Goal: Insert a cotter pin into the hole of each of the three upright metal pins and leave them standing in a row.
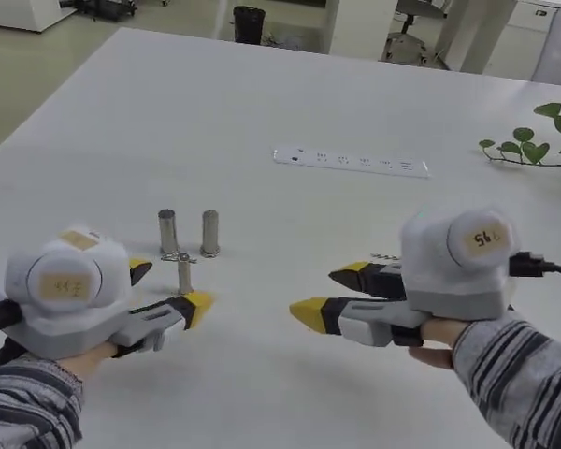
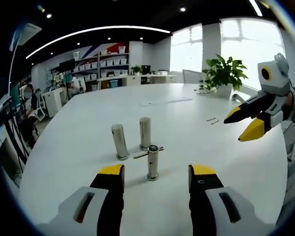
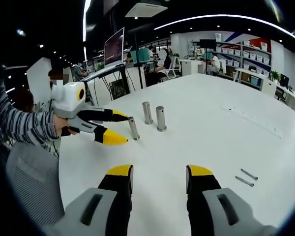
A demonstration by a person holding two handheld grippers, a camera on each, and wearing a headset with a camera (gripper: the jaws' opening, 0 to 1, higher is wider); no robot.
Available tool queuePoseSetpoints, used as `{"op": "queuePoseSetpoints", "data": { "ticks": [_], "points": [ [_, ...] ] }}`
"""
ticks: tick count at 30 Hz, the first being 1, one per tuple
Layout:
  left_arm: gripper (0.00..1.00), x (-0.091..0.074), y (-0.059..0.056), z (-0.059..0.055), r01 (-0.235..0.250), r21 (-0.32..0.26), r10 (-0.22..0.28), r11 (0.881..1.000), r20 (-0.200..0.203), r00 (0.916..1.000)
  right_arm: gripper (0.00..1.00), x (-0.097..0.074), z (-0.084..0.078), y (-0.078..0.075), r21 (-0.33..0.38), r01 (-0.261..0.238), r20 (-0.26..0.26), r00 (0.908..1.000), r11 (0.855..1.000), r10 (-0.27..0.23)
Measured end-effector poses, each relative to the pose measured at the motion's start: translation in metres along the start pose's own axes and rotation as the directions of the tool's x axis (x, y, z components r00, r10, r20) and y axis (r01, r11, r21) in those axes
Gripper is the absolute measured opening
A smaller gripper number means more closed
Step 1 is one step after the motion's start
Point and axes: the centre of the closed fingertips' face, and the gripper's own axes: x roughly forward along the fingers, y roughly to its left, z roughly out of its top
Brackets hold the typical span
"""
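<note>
left gripper (image 1: 171, 285) sits low and close, its fingers (image 2: 111, 179) spread wide and holding nothing. just ahead of their yellow tips, in line with the gap and untouched, a first metal pin (image 2: 153, 162) stands upright with a cotter pin (image 2: 148, 153) lying crosswise through the hole near its top. behind it a second metal pin (image 2: 119, 141) and a third metal pin (image 2: 145, 132) stand side by side, both bare. right gripper (image 1: 320, 295) is well apart from them, fingers equally wide and empty. two loose cotter pins (image 3: 246, 177) lie on the white worktop (image 1: 262, 112) near it; a power strip (image 1: 351, 162) lies farther back.
</note>
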Motion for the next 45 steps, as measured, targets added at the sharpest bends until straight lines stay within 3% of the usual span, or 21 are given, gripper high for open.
{"op": "queuePoseSetpoints", "data": {
  "ticks": [5,8,18,26,31,35,39,45],
  "points": [
    [0.64,-0.011,-0.006,0.011,0.011,-0.008,-0.011,1.0,0.021,0.9997,0.41,0.008,0.015,-0.002,-0.003,-0.007,0.03,0.9995,1.0,0.007],
    [0.68,-0.015,-0.007,0.011,0.014,-0.001,-0.014,1.0,0.007,0.9999,0.41,0.017,0.024,-0.004,-0.017,-0.013,0.039,0.9992,1.0,0.014],
    [0.8,-0.031,-0.018,0.016,0.033,-0.027,-0.032,0.999,0.043,0.9986,0.4,0.044,0.052,-0.002,-0.067,-0.033,0.072,0.9966,0.997,0.038],
    [0.86,-0.042,-0.021,0.018,0.031,-0.015,-0.03,0.999,0.052,0.9982,0.35,0.077,0.071,-0.003,-0.05,-0.051,0.115,0.9918,0.997,0.057],
    [0.89,-0.045,-0.018,0.016,0.016,0.015,-0.017,1.0,0.043,0.9989,0.33,0.101,0.07,-0.005,-0.063,-0.06,0.097,0.9931,0.996,0.066],
    [0.9,-0.045,-0.017,0.017,0.018,-0.005,-0.018,1.0,0.056,0.9983,0.3,0.11,0.068,-0.002,-0.044,-0.057,0.099,0.9932,0.997,0.061],
    [0.93,-0.044,-0.017,0.01,0.011,0.015,-0.012,1.0,0.034,0.9994,0.27,0.126,0.066,-0.001,-0.026,-0.058,0.107,0.9924,0.998,0.061],
    [0.98,-0.042,-0.017,0.01,0.013,0.008,-0.013,1.0,0.04,0.9991,0.25,0.142,0.067,0.001,-0.026,-0.057,0.105,0.9927,0.998,0.059]
  ]
}}
